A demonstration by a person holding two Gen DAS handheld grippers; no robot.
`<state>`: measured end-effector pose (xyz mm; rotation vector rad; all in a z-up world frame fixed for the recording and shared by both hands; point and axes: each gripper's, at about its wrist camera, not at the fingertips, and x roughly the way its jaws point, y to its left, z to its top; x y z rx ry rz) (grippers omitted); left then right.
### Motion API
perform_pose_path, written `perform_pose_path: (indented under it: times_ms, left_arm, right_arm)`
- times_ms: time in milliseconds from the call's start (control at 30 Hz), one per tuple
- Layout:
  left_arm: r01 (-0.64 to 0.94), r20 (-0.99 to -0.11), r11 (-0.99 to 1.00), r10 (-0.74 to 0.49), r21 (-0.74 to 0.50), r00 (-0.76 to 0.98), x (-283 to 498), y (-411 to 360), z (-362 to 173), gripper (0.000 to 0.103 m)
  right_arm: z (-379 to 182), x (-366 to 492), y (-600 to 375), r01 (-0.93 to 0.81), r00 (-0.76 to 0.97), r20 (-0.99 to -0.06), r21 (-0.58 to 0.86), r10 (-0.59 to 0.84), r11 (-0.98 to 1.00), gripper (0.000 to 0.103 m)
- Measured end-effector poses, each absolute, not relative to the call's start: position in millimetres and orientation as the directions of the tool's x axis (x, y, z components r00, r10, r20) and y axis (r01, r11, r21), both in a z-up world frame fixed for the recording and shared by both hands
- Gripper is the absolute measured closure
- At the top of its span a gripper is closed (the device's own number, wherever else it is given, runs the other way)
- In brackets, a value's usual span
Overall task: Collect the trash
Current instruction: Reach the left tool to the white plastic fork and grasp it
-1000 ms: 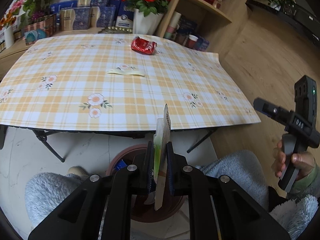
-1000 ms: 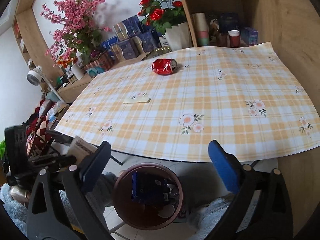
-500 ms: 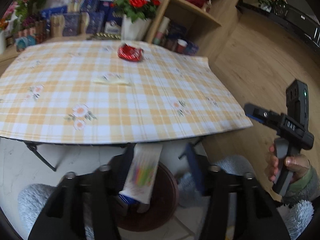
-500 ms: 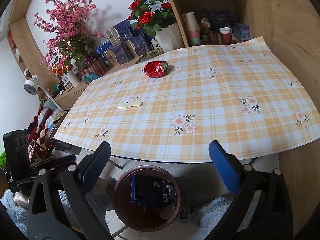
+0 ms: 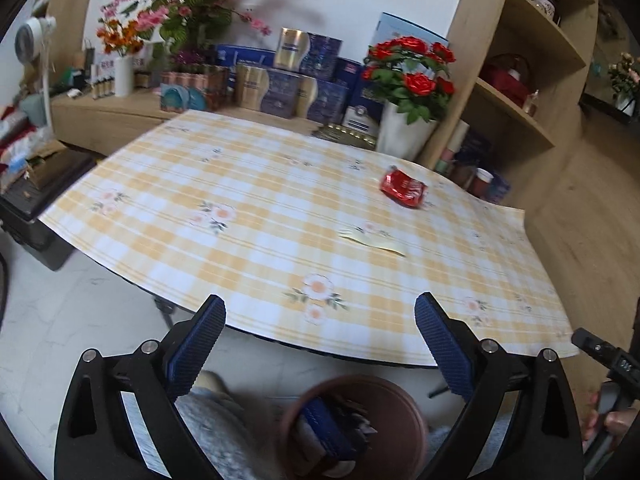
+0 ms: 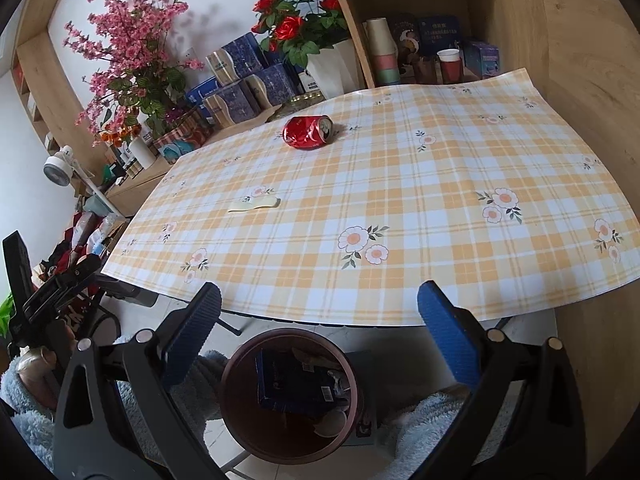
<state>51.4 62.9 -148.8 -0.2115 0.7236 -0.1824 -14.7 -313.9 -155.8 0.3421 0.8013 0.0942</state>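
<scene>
Opening wide, the left gripper (image 5: 320, 316) is hovering empty above the bin (image 5: 404, 400).
Right gripper (image 6: 320, 304) is hanging wide, empty; crushed can (image 6: 308, 132) is lying on the table (image 6: 400, 200).

Even soft daylight here, no glare. My left wrist view smeared by motion blur, tablecloth (image 5: 280, 216) pattern soft; right wrist view sharp. Strong fisheye bending at edges, dark corners. Flower shadows on far wall (image 6: 224, 20).
</scene>
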Motion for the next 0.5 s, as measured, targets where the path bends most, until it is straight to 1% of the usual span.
perform_pose_path:
  times_ms: [167,333,400,433,467,500]
  left_arm:
    - [0.071,-0.637,0.959,-0.235,-0.273,0.734,60,72,-152,0.010]
    - [0.130,-0.662,0.959,-0.268,-0.250,0.700,76,55,-161,0.010]
    - [0.154,-0.680,0.953,-0.296,-0.263,0.671,85,44,-167,0.010]
    - [0.170,-0.690,0.944,-0.323,-0.283,0.647,93,36,-173,0.015]
    - [0.191,-0.699,0.931,-0.360,-0.311,0.618,100,28,-179,0.024]
    - [0.204,-0.707,0.922,-0.383,-0.328,0.595,105,21,-184,0.028]
  right_arm:
    - [-164,-2,-314,0.060,0.673,-0.713,0.320,0.198,0.946,0.006]
    - [-168,13,-316,0.069,0.674,-0.716,0.309,0.184,0.949,0.006]
    - [-173,23,-317,0.069,0.669,-0.720,0.305,0.182,0.950,0.006]
    - [-174,26,-317,0.071,0.666,-0.723,0.304,0.182,0.950,0.006]
    - [-177,32,-317,0.072,0.662,-0.727,0.305,0.183,0.950,0.006]
    - [-179,36,-318,0.074,0.659,-0.729,0.308,0.185,0.948,0.006]
